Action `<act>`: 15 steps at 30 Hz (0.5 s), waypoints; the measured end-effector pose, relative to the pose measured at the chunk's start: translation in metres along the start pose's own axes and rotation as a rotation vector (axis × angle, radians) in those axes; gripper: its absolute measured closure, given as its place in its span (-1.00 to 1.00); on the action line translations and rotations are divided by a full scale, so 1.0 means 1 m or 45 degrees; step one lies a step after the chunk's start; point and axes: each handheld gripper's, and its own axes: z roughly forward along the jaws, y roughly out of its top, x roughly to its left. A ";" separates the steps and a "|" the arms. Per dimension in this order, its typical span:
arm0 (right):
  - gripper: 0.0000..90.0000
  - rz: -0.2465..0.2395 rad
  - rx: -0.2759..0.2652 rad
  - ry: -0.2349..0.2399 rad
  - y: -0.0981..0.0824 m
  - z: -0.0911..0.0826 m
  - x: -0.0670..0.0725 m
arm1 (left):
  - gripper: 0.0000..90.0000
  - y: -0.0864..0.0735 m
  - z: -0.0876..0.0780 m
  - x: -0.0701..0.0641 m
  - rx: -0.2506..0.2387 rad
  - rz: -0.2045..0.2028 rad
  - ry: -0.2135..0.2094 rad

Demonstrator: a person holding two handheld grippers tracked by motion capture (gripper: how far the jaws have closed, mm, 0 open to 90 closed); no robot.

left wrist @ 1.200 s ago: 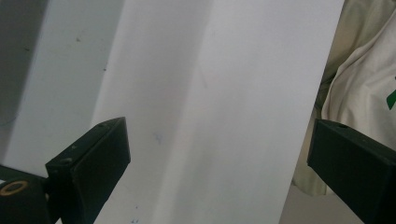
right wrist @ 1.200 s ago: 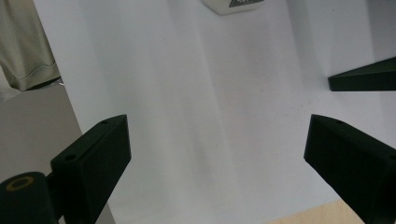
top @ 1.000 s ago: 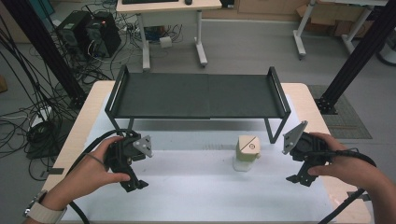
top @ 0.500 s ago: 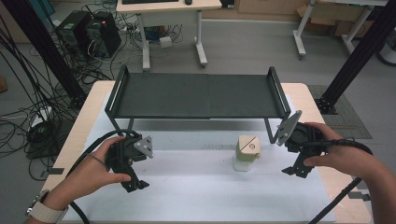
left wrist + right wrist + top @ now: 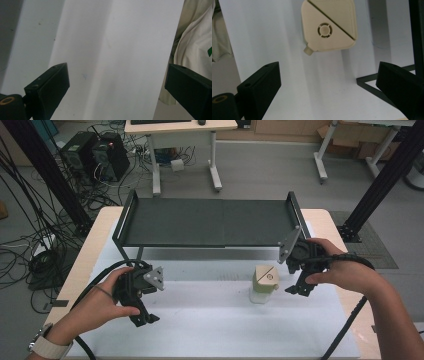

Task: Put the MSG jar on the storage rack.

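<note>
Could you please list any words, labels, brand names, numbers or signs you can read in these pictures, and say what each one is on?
None can be read.
The cream bottle has only a moulded round mark and a diagonal seam on its cap, no lettering.
The pale garment carries a green mark cut off at the picture's edge, too little to read.
The black rack and white table cover bear no text.
</note>
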 end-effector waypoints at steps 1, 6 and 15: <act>-0.87 0.000 0.000 0.000 0.000 0.000 0.000 | -0.87 0.000 0.000 0.000 0.000 0.000 0.000; -0.87 -0.013 0.001 0.006 0.012 0.006 -0.008 | -0.87 0.000 0.001 -0.003 -0.002 0.002 0.004; -0.87 -0.021 0.029 0.020 0.030 0.018 -0.016 | -0.87 -0.002 0.001 -0.005 -0.010 -0.007 0.007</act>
